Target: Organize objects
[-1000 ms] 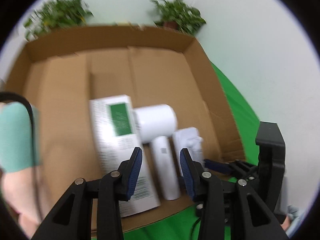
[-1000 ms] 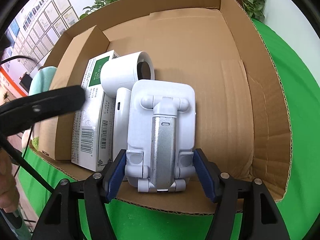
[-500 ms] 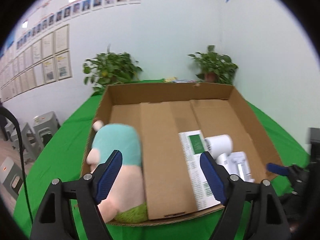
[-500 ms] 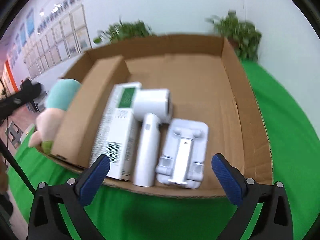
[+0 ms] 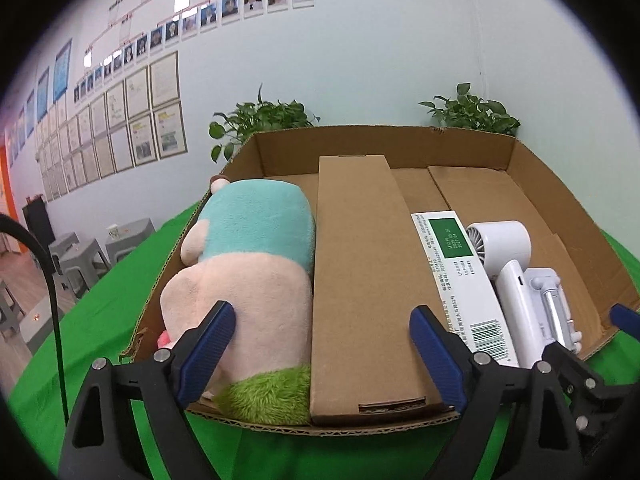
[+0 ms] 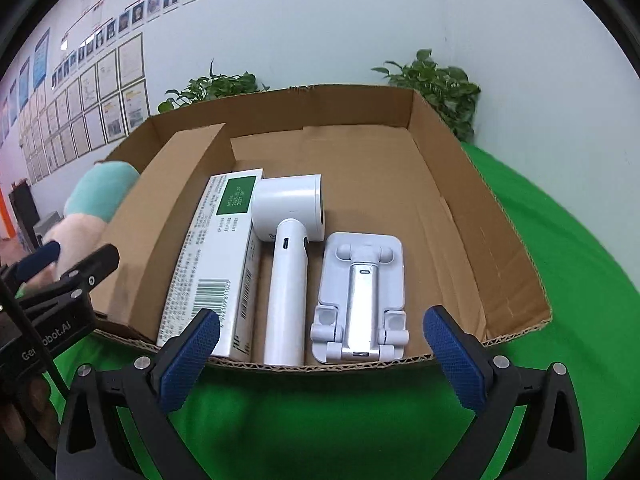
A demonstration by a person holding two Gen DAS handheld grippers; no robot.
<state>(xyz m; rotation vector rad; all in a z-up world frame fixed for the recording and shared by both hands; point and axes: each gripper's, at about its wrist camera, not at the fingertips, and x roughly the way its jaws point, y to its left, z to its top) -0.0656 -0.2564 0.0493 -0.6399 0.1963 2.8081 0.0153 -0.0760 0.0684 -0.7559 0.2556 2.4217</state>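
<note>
Both sets of fingers wide open, empty: left gripper (image 5: pixel 320 344), right gripper (image 6: pixel 320 358), both short of shallow brown cardboard box (image 6: pixel 472 184) on green worktop (image 6: pixel 560 260).

Judgement: packing looks done. Retreat straight back, don't clip front rim.

Inside, side by side:
- teal-pink plush toy (image 5: pixel 248 256), far left, beside cardboard flap
- white carton with green label (image 6: pixel 216 256)
- white handheld fan (image 6: pixel 290 240)
- white folding phone stand (image 6: pixel 362 296), flat

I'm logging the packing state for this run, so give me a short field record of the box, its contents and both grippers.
container: open cardboard box on a green cloth
divider: cardboard flap splitting left from right
left compartment: plush toy, teal and pink
right compartment, left to right: white carton, handheld fan, folding phone stand, side by side
left gripper: open, empty, at the box's near edge
right gripper: open, empty, outside the near edge
background: two potted plants
</note>
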